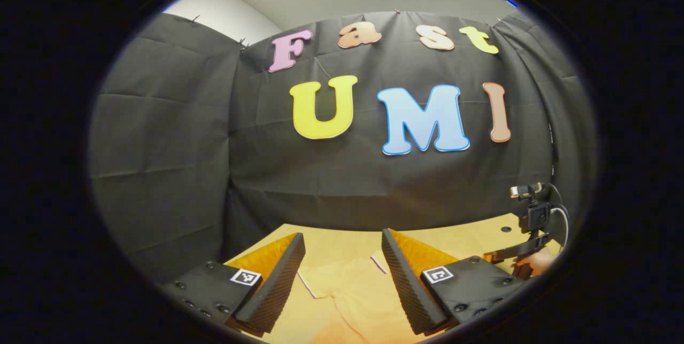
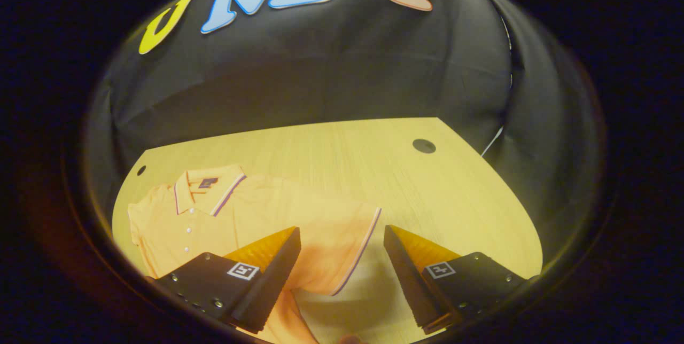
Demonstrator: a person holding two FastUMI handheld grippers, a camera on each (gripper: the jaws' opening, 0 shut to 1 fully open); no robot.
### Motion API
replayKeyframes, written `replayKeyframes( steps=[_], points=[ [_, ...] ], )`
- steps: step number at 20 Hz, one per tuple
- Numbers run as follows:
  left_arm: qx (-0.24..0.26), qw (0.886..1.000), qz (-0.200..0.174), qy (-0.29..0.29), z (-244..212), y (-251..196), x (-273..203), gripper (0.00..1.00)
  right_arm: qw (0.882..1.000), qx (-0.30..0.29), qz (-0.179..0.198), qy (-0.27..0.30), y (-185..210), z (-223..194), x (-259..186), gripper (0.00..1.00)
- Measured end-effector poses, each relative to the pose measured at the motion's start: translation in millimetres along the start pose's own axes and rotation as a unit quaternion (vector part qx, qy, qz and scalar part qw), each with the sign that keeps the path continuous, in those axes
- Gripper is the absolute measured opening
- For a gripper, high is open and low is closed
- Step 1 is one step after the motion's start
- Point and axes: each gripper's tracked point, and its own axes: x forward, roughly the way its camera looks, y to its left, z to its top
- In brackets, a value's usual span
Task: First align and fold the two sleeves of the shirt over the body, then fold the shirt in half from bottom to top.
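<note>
An orange polo shirt (image 2: 256, 210) lies flat on the wooden table (image 2: 417, 189), collar toward the far wall, buttons up. Its right sleeve (image 2: 342, 242), edged with a dark stripe, spreads out under my right gripper (image 2: 342, 250), which hovers open above the sleeve's cuff. In the left gripper view, the shirt's other sleeve (image 1: 342, 285) lies between the fingers of my left gripper (image 1: 342, 258), which is open above it. The other gripper (image 1: 531, 226) and the hand holding it show at the far right of that view.
The black cloth wall closes the table at the back and sides. Bare wooden table (image 1: 459, 237) stretches beyond the shirt, with a round cable hole (image 2: 424, 146) toward the back right corner and a smaller hole (image 2: 141, 170) at the back left.
</note>
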Motion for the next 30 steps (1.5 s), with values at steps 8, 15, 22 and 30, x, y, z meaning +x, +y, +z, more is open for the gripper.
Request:
replayKeyframes(
  steps=[8,15,22,30],
  points=[
    [0.0,1.0,0.005,0.007,-7,-1,-12,0.94,0.999,0.001,-0.011,0.048,-12,-18,33,0.97],
    [-0.002,1.0,0.014,0.005,-4,9,-27,0.94,0.998,0.002,-0.004,0.061,-6,-21,37,0.7],
    [-0.011,1.0,0.02,0.002,-6,20,-34,0.94,0.997,0.03,0.001,0.07,-3,-19,38,0.03],
    [-0.022,0.999,0.027,0.003,-13,31,-41,0.94,0.995,-0.086,0.045,-0.025,52,27,2,0.03]
  ],
)
